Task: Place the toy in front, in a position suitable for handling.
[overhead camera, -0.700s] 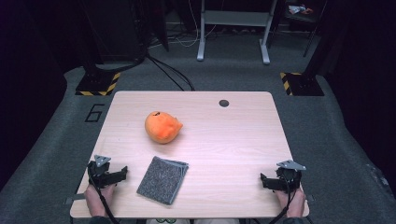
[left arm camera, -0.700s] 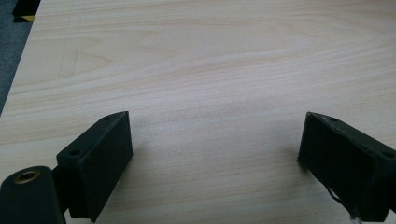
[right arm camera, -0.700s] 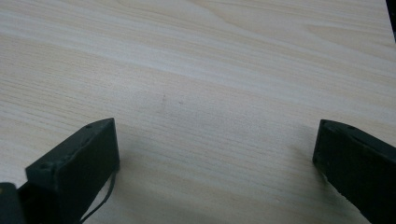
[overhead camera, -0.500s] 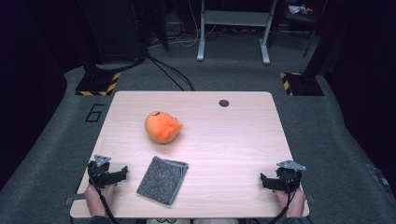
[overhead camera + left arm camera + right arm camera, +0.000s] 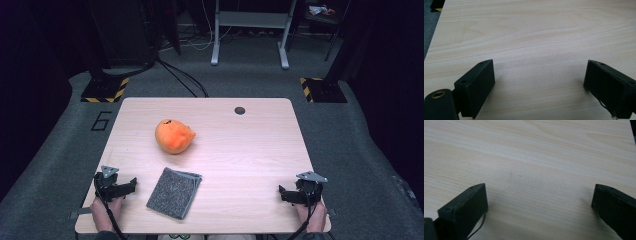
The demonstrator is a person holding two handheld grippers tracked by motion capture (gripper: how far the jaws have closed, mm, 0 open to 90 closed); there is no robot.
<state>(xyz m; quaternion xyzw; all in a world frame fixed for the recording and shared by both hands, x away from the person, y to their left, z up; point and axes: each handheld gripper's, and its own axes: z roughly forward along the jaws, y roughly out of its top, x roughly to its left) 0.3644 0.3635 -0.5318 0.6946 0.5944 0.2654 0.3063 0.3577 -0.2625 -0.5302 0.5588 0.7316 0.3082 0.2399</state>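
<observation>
1. Near the front left of the worktop (image 5: 250, 150), the left gripper (image 5: 131, 183) rests in a hand (image 5: 102, 212), its fingers (image 5: 477, 85) spread wide with bare wood between them.
2. At the front right corner the right gripper (image 5: 283, 194) sits in the other hand (image 5: 312, 216); its fingers (image 5: 466, 207) are also wide apart and hold nothing.
3. A grey cloth (image 5: 174, 192) lies flat just beside the left gripper, on its inner side, apart from the fingers and untouched. It is well apart from the right gripper.
4. An orange plush (image 5: 173, 135) sits farther back, left of centre, beyond the cloth and well apart from both grippers.
5. A small dark round hole (image 5: 240, 110) marks the worktop near its far edge.
6. From the high view both grippers point inward, toward each other across the front of the worktop.
7. Both forearms are cut off by the bottom edge of the high view, and a black cable (image 5: 112, 220) trails off there from the left gripper.
8. The plush is too small and soft in outline to tell what it depicts; a dark spot shows on its top.
9. Each gripper view cuts its outer finger off at the frame edge.
</observation>
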